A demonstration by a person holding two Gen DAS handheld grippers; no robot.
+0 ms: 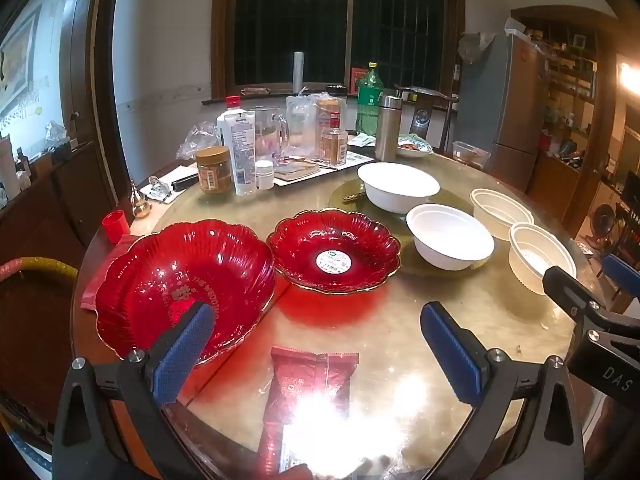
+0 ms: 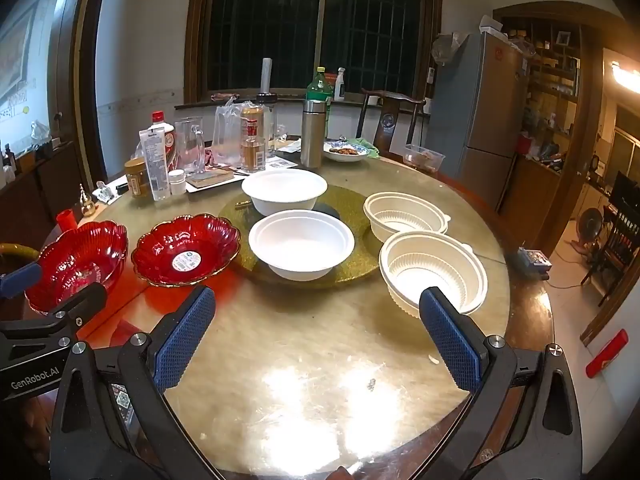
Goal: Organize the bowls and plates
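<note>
Now both grippers spread wide, empty, above table (image 2: pixel 320 344): left gripper (image 1: pixel 320 344), right gripper (image 2: pixel 318 328). Red bowls (image 2: pixel 186 250) at 10 o'clock, white bowls (image 2: pixel 302 244) at 12, ribbed bowls (image 2: pixel 434 266) at 2.

I'm seeing warm indoor light glaring white off the glossy table (image 1: pixel 460 320) near me; the window (image 2: pixel 316 28) is showing black, fisheye edges bending and darkening.

The round table (image 2: pixel 320 340) held two red bowls (image 2: pixel 186 250), four white ones (image 2: pixel 302 244) (plus bottles (image 2: pixel 314 134) at the back).
</note>
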